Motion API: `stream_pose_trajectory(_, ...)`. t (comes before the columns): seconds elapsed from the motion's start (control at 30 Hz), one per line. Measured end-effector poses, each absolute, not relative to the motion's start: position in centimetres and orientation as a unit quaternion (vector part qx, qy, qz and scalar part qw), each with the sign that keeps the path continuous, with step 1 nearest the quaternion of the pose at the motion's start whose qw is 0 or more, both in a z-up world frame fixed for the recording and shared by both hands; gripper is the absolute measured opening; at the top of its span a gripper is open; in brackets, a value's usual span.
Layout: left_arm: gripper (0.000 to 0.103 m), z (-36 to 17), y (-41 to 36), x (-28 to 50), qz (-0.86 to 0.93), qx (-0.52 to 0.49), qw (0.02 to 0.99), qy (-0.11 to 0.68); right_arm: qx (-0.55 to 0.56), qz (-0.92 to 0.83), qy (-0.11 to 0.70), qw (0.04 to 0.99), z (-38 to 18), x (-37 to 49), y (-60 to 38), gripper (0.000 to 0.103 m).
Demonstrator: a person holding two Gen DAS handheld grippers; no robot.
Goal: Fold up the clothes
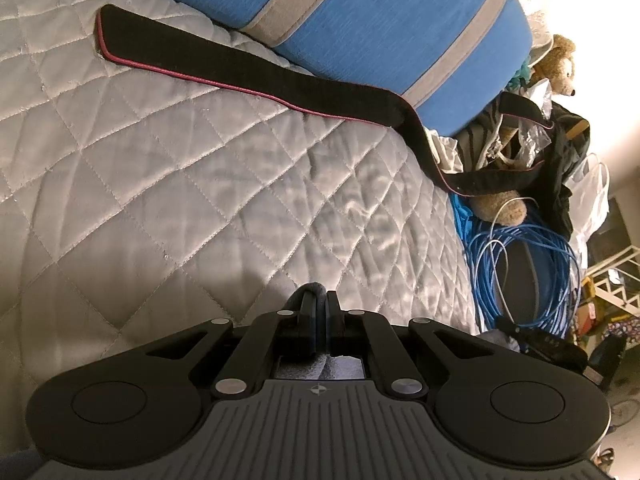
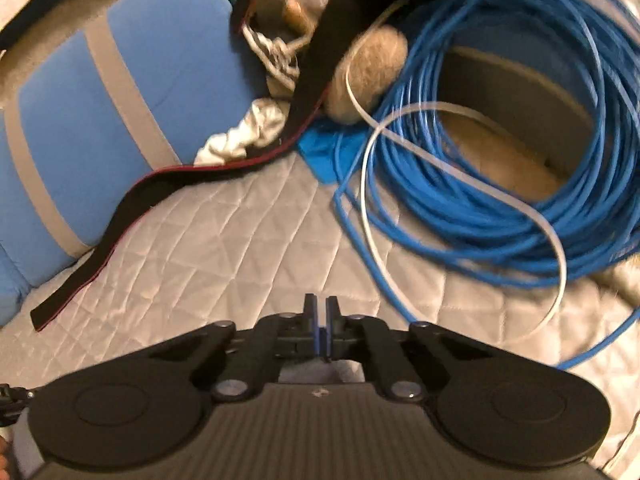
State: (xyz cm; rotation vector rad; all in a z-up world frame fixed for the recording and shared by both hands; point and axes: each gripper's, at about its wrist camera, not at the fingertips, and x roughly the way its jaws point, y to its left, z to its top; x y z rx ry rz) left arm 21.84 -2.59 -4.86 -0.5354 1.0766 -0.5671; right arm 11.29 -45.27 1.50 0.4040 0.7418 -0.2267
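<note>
Pinching dark cloth (image 1: 310, 290), left gripper (image 1: 319, 300); right gripper (image 2: 320, 308) closed, empty.

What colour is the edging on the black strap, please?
Red-pink piping along the strap; clearest in the left wrist view.

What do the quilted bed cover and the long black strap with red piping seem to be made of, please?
The pale grey quilted bed cover looks like satin-type fabric: sheen and diamond stitching. The long black strap with red piping seems matte woven or felted cloth, limp enough to drape off the bed; its exact fibre is unclear.
</note>
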Motion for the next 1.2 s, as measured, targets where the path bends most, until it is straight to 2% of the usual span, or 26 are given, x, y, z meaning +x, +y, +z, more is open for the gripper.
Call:
stream_pose_trajectory(0.4, 0.004, -4.9, -2.4, 22.0, -0.261, -0.249, 0.79, 0.496, 0.15, -0.139, 0.371, 0.906, 1.2, 12.3, -46.9, 0.001)
stream_pose_trajectory(0.5, 0.004, -5.1, -2.3, 22.2, -0.257, -0.247, 0.791, 0.498, 0.135, -0.162, 0.36, 0.909, 1.7, 11.9, -47.2, 0.014)
stream_pose_trajectory(0.53, 0.004, -5.2, -2.3, 22.3, -0.258, -0.249, 0.786, 0.503, 0.125, -0.161, 0.35, 0.914, 2.2, 11.5, -46.9, 0.04)
stream_pose_trajectory(0.57, 0.005, -5.3, -2.2, 22.4, -0.26, -0.252, 0.781, 0.508, 0.116, -0.155, 0.339, 0.921, 2.8, 11.1, -46.5, 0.061)
stream_pose_trajectory(0.63, 0.005, -5.3, -2.1, 22.8, -0.269, -0.255, 0.773, 0.515, 0.109, -0.135, 0.324, 0.93, 3.8, 10.1, -45.3, 0.082)
stream_pose_trajectory(0.7, 0.007, -5.2, -2.0, 23.0, -0.276, -0.262, 0.765, 0.52, 0.097, -0.11, 0.316, 0.937, 4.6, 9.3, -43.5, 0.085)
stream_pose_trajectory(0.77, 0.008, -5.0, -1.7, 23.1, -0.281, -0.266, 0.763, 0.518, 0.081, -0.079, 0.313, 0.943, 5.1, 8.7, -41.1, 0.099)
stream_pose_trajectory(0.87, 0.013, -4.5, -1.8, 23.0, -0.289, -0.26, 0.764, 0.516, 0.059, -0.025, 0.314, 0.947, 5.2, 7.8, -36.9, 0.1)
stream_pose_trajectory(0.93, 0.025, -3.9, -1.9, 22.8, -0.297, -0.251, 0.767, 0.51, 0.047, 0.013, 0.317, 0.947, 4.9, 7.2, -34.0, 0.103)
stream_pose_trajectory(1.0, 0.045, -2.9, -1.5, 22.5, -0.285, -0.236, 0.79, 0.489, 0.035, 0.051, 0.32, 0.945, 4.6, 6.6, -31.0, 0.103)
stream_pose_trajectory(1.07, 0.05, -1.9, -1.0, 22.3, -0.271, -0.226, 0.808, 0.472, 0.021, 0.088, 0.321, 0.943, 4.1, 6.0, -28.0, 0.103)
stream_pose_trajectory(1.2, 0.05, -0.3, 0.4, 21.4, -0.274, -0.227, 0.821, 0.446, -0.018, 0.134, 0.309, 0.941, 2.0, 5.2, -22.6, 0.101)
